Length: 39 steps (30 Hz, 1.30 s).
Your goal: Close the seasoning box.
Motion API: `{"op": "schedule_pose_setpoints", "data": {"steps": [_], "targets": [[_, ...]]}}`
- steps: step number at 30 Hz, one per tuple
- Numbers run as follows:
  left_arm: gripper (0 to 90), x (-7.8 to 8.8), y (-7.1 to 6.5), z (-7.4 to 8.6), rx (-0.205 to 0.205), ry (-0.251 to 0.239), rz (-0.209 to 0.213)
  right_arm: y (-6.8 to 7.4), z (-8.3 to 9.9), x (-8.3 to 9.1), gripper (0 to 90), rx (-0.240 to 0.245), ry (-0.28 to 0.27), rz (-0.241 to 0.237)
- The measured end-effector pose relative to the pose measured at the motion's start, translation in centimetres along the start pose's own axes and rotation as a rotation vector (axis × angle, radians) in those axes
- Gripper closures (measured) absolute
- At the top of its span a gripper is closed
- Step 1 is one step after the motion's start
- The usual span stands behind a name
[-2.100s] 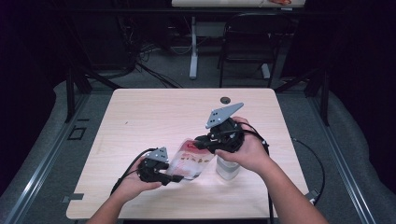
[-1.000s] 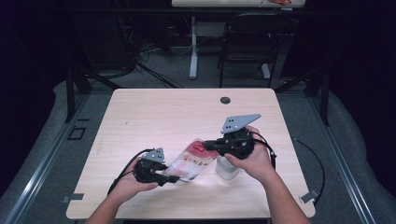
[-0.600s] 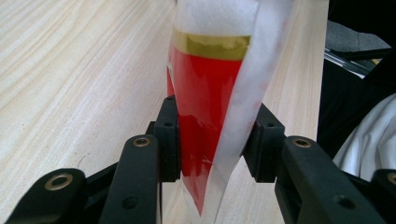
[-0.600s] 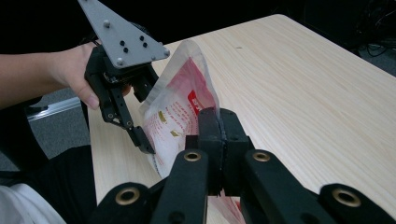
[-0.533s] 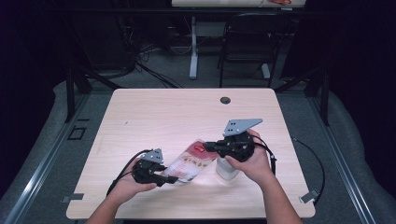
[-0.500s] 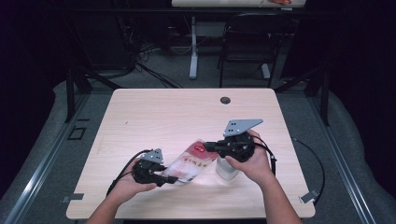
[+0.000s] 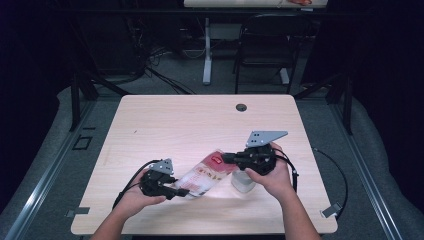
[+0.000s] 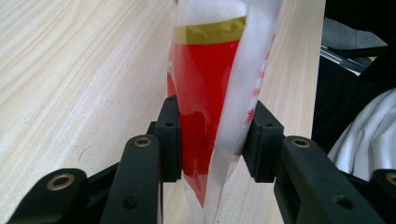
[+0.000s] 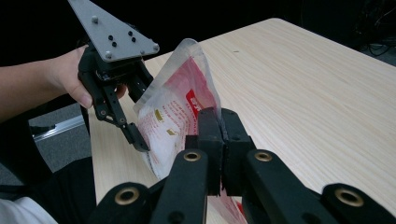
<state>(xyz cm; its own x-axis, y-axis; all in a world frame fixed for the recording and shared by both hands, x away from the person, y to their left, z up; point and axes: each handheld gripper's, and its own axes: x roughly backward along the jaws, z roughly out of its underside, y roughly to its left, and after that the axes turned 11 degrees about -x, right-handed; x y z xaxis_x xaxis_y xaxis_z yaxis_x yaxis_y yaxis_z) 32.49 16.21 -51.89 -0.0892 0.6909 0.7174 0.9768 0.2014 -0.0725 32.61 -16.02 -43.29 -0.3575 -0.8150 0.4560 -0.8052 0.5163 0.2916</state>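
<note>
Both grippers grip the clear red-printed plastic pouch [image 7: 206, 173] — left gripper [image 7: 176, 190] across its body, right gripper [image 7: 226, 158] pinching an edge; next, probably pulling it open.

The right gripper [image 7: 227, 158] sits lower and farther right on the table than it did two seconds earlier, when it was raised and closer to the table's middle. Its grey plate [image 7: 265, 137] now lies flatter. The end of the plastic pouch [image 7: 207, 172] pinched in its jaws comes down with it, so the pouch stretches longer and flatter between this gripper and the left gripper [image 7: 180, 191]. More of the white container [image 7: 243, 183] below the right gripper shows.
</note>
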Motion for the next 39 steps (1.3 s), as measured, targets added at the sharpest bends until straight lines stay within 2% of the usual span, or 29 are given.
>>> {"op": "schedule_pose_setpoints", "data": {"steps": [1, 6, 8, 10, 13, 20, 21, 29, 33, 39], "targets": [[63.7, 0.0, 0.1, 0.1, 0.006, -0.007, 0.01, 0.0, 0.0, -0.1, 89.1, -0.001, 0.001, 0.0], [63.9, 0.4, 0.2, 0.2, 0.011, 0.01, -0.012, -0.2, 0.0, -0.5, 89.2, -0.004, 0.005, 0.002], [63.9, 0.4, 0.3, 0.3, 0.016, 0.003, -0.002, -0.3, 0.1, -0.7, 89.1, -0.006, 0.006, 0.004], [64.0, 0.5, 0.4, 0.4, 0.02, 0.014, -0.018, -0.5, 0.1, -0.9, 88.9, -0.007, 0.009, 0.006], [64.1, 0.5, 0.5, 0.5, 0.028, 0.006, -0.005, -0.6, 0.1, -1.1, 88.7, -0.005, 0.012, 0.006], [64.2, 0.6, 0.6, 0.5, 0.036, 0.017, -0.025, -1.0, 0.2, -1.3, 88.3, 0.006, 0.023, 0.012], [64.2, 0.5, 0.7, 0.5, 0.04, 0.007, -0.014, -1.1, 0.2, -1.4, 88.3, 0.01, 0.025, 0.014], [64.3, 1.1, 0.5, 0.0, 0.036, 0.021, -0.041, -1.6, 0.6, -1.1, 88.5, -0.017, -0.009, 0.0], [64.3, 1.2, 0.6, -0.1, 0.04, 0.015, -0.028, -1.6, 0.7, -1.0, 88.4, -0.025, -0.017, -0.001], [64.3, 1.6, 0.6, -0.6, 0.042, 0.038, -0.037, -1.7, 0.8, -0.9, 88.1, -0.033, -0.027, 0.009]]}}
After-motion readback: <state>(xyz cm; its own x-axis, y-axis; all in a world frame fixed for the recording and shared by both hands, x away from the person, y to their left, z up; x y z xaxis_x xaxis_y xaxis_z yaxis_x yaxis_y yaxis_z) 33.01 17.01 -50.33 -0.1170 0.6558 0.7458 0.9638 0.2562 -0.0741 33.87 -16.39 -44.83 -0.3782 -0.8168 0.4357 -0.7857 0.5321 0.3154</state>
